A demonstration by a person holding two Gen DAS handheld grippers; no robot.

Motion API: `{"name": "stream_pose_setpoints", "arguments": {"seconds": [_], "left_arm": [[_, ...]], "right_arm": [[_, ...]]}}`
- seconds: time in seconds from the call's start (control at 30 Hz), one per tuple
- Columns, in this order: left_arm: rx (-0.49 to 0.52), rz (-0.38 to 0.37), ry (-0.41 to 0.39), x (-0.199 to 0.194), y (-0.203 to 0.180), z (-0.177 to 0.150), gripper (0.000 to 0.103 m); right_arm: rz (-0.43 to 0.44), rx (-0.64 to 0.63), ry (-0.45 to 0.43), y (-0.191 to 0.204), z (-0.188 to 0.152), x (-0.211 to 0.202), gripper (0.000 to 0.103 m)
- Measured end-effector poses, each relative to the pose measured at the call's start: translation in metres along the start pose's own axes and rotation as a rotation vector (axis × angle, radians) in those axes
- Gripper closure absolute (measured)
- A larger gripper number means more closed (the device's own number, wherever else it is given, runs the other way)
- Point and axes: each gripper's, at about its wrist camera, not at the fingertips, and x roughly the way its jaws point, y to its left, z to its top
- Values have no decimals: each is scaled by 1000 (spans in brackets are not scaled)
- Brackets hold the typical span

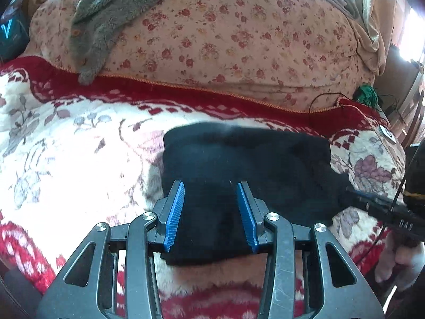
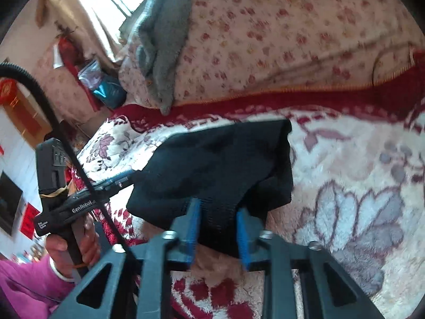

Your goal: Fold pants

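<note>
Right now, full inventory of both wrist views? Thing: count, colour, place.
pants: 1, black, folded bundle on the blanket, between both grippers
blanket: 1, white with red border and flower print, covers the bed
quilt: 1, pink floral, heaped behind the blanket
towel: 1, grey, fluffy, draped over the quilt
cable: 1, black, thin, far right edge of the blanket
left gripper: 1, dark grey with blue pads, jaws apart over the pants' near edge
right gripper: 1, same colours, pants' fabric between its jaws, grip unclear
hand: 1, pink sleeve, holds the left gripper's handle
</note>
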Motion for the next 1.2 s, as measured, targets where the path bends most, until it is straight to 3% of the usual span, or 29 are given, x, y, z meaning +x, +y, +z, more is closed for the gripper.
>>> {"name": "stream_pose_setpoints", "arguments": {"seconds": [0.07, 0.23, 0.43, 0.8, 0.93, 1.0, 1.07, 1.2], "left_arm": [[2, -6, 3, -2, -1, -4, 63], [-1, -32, 11, -2, -7, -11, 63], [29, -9, 21, 10, -16, -18, 63], [32, 20, 21, 17, -22, -21, 63], [21, 12, 23, 11, -20, -19, 63], [15, 14, 20, 6, -18, -17, 63], [9, 16, 7, 0, -13, -15, 63], [-19, 20, -7, -8, -2, -10, 63]], "right_arm": [[30, -15, -4, 5, 0, -5, 90], [9, -50, 37, 9, -13, -4, 91], [-122, -41, 63, -10, -21, 6, 92], [-106, 23, 53, -28, -24, 3, 92], [-70, 93, -15, -31, -19, -17, 83], [-63, 112, -37, -32, -15, -25, 64], [-55, 122, -47, -32, -11, -30, 53], [-55, 161, -22, -31, -6, -29, 53]]}}
